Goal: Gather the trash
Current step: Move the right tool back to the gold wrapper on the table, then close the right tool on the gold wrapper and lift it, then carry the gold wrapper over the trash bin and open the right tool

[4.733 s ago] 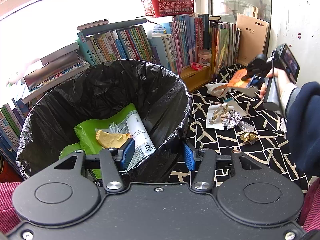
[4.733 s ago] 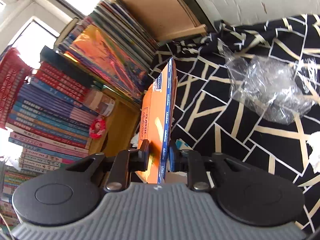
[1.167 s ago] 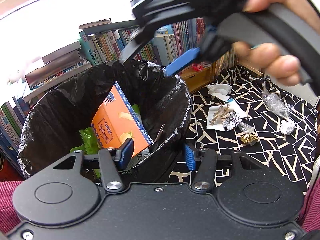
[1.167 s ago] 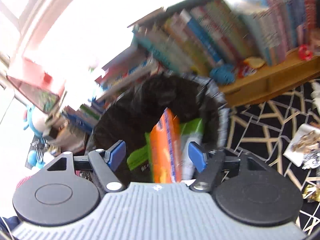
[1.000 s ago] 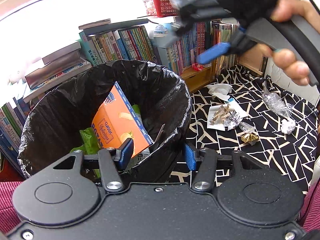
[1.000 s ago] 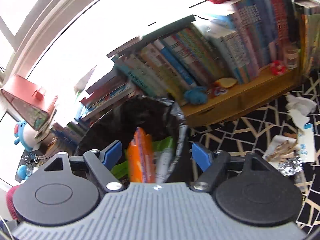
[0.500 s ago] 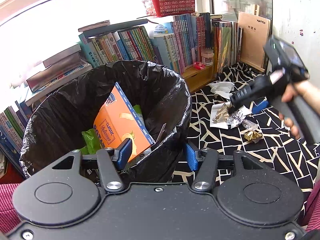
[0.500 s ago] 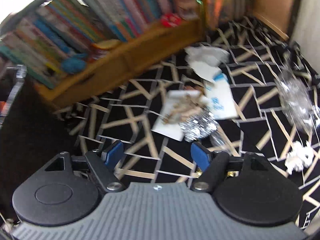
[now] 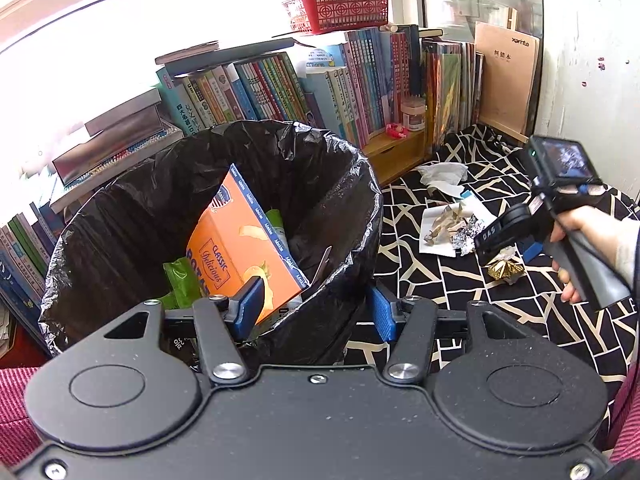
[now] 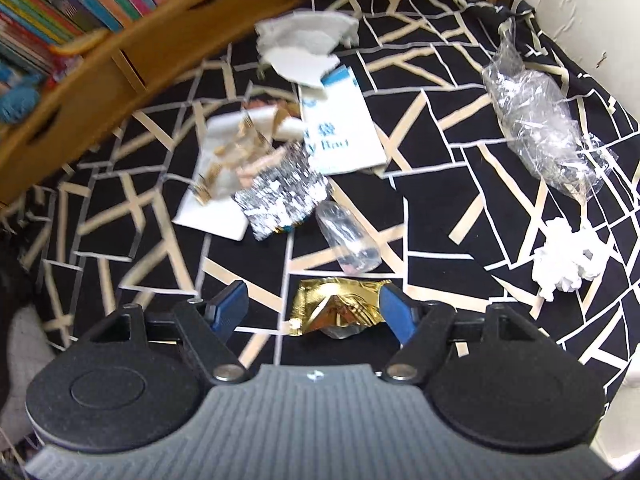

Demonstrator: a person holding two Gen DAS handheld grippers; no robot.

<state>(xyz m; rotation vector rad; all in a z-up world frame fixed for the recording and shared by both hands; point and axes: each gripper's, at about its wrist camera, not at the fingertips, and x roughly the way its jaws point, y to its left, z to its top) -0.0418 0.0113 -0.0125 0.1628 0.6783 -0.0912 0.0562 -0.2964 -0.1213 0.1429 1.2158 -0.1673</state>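
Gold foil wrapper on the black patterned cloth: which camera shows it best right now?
The right wrist view. The gold foil wrapper lies close and large there, between the open right tongs, not yet gripped. The left wrist view shows it only small and far off, partly hidden behind those tongs.

orange box (image 9: 240, 240) now inside the bin (image 9: 360, 184); right gripper (image 10: 314, 310), jaws apart and empty, lowered over the gold wrapper (image 10: 340, 306).
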